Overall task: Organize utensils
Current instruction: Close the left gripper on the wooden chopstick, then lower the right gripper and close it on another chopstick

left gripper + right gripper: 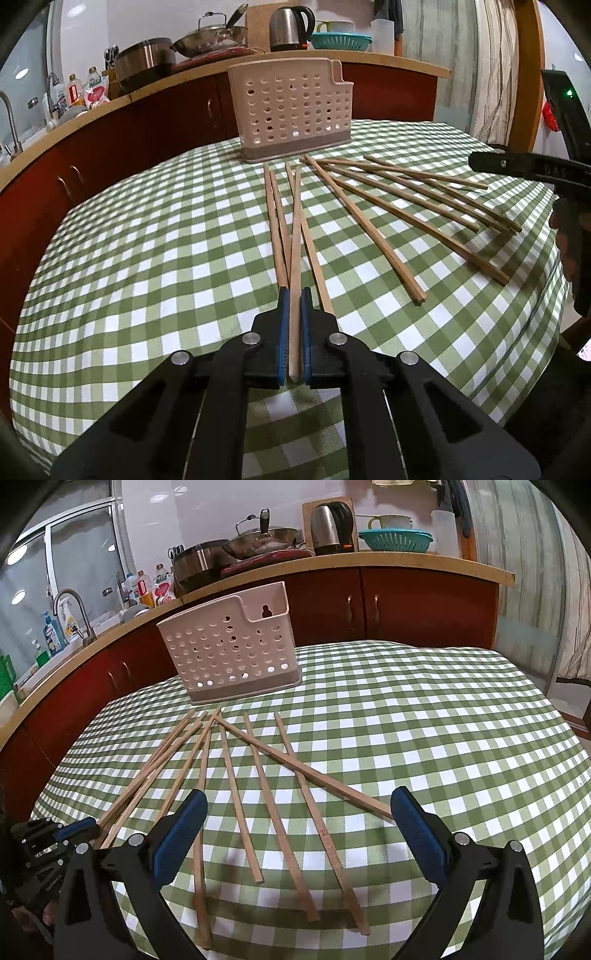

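Several wooden chopsticks (373,225) lie fanned out on the green checked tablecloth (147,258), their far ends near a pale perforated utensil holder (291,110). My left gripper (294,295) is shut on one chopstick (295,236) at its near end, low over the cloth, the stick pointing at the holder. In the right wrist view the holder (229,650) stands at the far side, and the chopsticks (273,812) lie below my right gripper (297,805), which is open and empty above their near ends. The left gripper (79,829) shows at the lower left.
A wooden counter (332,563) curves behind the table with a pot, wok, kettle (332,524) and teal colander (395,539). A sink tap (74,609) and bottles stand at the left. Red cabinets (406,602) are close behind the holder.
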### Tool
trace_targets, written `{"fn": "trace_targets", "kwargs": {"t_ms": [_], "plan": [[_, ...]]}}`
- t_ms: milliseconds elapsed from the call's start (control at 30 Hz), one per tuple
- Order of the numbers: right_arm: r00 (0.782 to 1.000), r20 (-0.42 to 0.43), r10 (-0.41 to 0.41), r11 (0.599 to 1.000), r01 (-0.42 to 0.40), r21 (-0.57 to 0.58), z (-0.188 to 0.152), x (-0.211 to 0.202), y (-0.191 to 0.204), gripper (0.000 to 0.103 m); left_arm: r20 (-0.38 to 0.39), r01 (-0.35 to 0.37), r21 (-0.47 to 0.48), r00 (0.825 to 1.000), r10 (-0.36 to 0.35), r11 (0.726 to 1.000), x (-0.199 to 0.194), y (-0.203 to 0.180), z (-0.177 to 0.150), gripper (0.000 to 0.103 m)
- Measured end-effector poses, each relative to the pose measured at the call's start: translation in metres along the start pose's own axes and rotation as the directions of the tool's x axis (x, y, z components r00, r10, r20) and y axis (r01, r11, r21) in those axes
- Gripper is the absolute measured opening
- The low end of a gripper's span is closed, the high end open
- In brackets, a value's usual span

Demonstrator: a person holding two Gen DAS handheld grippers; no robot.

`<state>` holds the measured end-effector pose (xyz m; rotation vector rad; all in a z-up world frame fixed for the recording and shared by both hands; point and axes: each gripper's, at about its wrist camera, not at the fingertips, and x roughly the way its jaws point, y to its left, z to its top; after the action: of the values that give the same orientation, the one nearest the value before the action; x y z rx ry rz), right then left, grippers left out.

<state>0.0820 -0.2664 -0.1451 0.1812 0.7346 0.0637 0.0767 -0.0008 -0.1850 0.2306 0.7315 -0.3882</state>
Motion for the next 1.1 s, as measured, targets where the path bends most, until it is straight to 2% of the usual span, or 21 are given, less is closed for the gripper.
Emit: {"fn": "trace_targets", "kwargs": {"t_ms": [333,633,700,733,800,900,967,1000,1100], "plan": [[1.0,-0.006,-0.022,1.0,0.022,-0.004,-0.002,0.004,-0.008,0.097,0.056,-0.039,-0.054,0.998,0.042,0.998,-0.011,0.01,0.007,0.007],[0.994,-0.002,-0.112,0.992,0.112,-0.053,0.005,0.016,-0.031,0.096,0.084,-0.048,-0.115,0.995,0.058,0.992,-0.015,0.025,0.01,0.007],[0.993,-0.02,-0.121,0.991,0.119,-0.062,0.005,0.022,-0.037,0.093,0.079,-0.063,-0.113,0.994,0.072,0.992,-0.013,0.026,0.01,0.007],[0.992,-0.028,-0.12,0.991,0.118,-0.064,0.005,0.023,-0.039,0.091,0.078,-0.064,-0.115,0.994,0.073,0.991,-0.013,0.026,0.009,0.007],[0.992,-0.054,-0.117,0.991,0.113,-0.073,0.003,0.027,-0.044,0.067,0.074,-0.062,-0.119,0.995,0.071,0.991,-0.012,0.028,0.007,0.007],[0.99,-0.106,-0.093,0.994,0.087,-0.062,-0.002,0.035,-0.049,0.056,0.072,-0.07,-0.118,0.994,0.079,0.991,-0.011,0.028,0.007,0.007],[0.991,-0.114,-0.071,0.996,0.064,-0.063,-0.003,0.034,-0.05,0.051,0.071,-0.072,-0.119,0.994,0.08,0.99,-0.011,0.028,0.006,0.007],[0.99,-0.123,-0.065,0.995,0.056,-0.077,-0.005,0.034,-0.048,0.042,0.07,-0.072,-0.12,0.994,0.08,0.99,-0.011,0.028,0.006,0.007],[0.99,-0.127,-0.062,0.993,0.049,-0.104,-0.009,0.032,-0.046,0.029,0.067,-0.074,-0.128,0.994,0.083,0.989,-0.01,0.029,0.005,0.007]]}}
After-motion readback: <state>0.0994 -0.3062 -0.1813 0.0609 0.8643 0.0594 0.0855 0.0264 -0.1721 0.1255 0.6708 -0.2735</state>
